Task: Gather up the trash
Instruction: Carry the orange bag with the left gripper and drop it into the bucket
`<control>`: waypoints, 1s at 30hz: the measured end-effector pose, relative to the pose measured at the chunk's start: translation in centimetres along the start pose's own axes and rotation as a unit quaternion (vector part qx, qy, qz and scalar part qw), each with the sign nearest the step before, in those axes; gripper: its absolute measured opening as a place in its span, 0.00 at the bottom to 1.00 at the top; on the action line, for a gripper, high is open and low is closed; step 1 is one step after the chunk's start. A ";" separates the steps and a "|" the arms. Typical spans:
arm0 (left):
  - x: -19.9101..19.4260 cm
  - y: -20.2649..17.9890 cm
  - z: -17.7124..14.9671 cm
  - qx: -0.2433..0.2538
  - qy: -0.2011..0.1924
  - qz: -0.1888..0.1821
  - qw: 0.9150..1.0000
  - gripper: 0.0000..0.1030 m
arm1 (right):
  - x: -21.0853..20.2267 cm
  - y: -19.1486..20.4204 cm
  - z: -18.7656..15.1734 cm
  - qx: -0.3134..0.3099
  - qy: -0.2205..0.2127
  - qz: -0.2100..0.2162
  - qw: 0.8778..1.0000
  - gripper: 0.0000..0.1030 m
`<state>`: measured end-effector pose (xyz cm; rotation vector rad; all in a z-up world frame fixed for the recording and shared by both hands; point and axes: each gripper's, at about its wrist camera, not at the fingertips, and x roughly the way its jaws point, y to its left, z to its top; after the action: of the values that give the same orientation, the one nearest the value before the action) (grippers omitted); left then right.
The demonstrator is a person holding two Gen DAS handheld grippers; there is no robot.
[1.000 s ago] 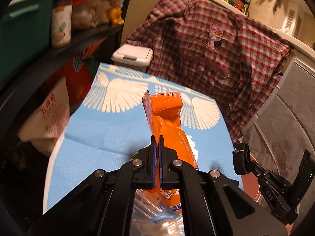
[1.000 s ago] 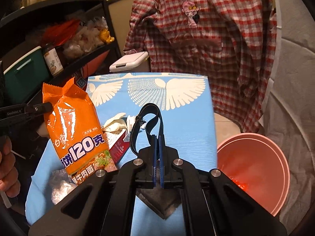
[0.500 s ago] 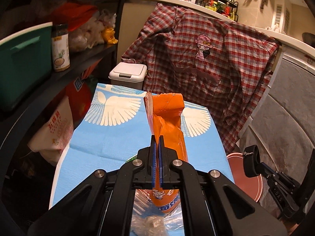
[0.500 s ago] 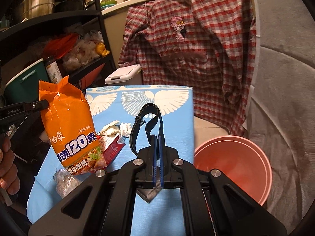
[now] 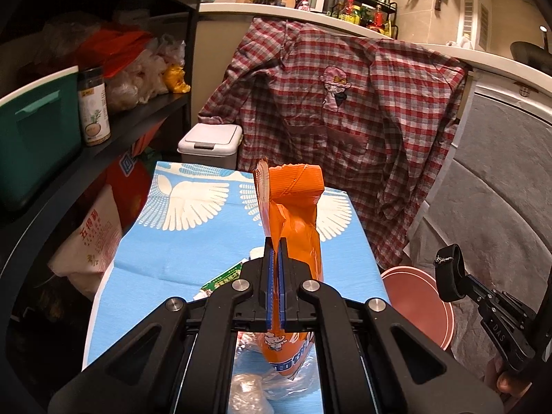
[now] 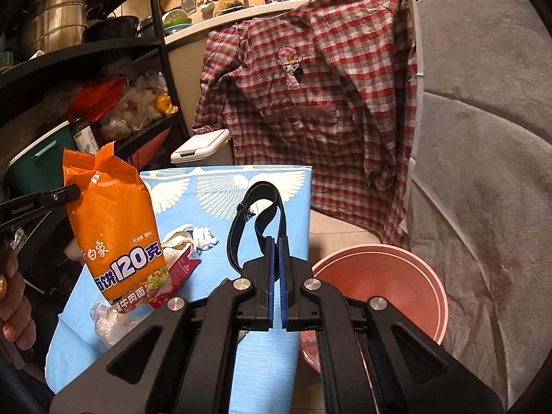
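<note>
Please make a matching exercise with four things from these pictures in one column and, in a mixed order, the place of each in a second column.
1. orange plastic noodle packet
2. black strap loop
3. pink round plastic basin
4. crumpled white tissue

A. on the floor beside the table
B. lying on the blue cloth
C. held in the left hand-held gripper
D. held in the right hand-held gripper

Pairs: 1-C, 2-D, 3-A, 4-B

My left wrist camera looks forward and down along its fingers, close over the blue wing-printed cloth-covered table (image 5: 179, 252), toward its far edge and the red plaid shirt (image 5: 345, 120). My right wrist camera faces likewise from that table's right edge, and both share the far edge, the shirt and the pink plastic basin (image 6: 396, 276).
</note>
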<state>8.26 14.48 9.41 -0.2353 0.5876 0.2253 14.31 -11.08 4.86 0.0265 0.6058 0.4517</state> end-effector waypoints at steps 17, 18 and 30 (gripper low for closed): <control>-1.0 -3.6 0.4 0.020 -0.020 -0.022 0.999 0.02 | -1.9 -3.4 0.6 0.020 -0.020 -0.023 0.999 0.03; -1.1 -3.9 0.4 0.021 -0.021 -0.025 0.999 0.02 | -2.1 -3.7 0.7 0.022 -0.020 -0.026 0.999 0.03; -1.1 -6.9 0.4 0.033 -0.029 -0.045 0.998 0.02 | -2.6 -7.0 0.9 0.045 -0.014 -0.050 0.998 0.03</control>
<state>9.50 7.88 11.37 -0.1903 0.5251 0.1253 15.73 -18.40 5.92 0.0881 0.5978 0.3268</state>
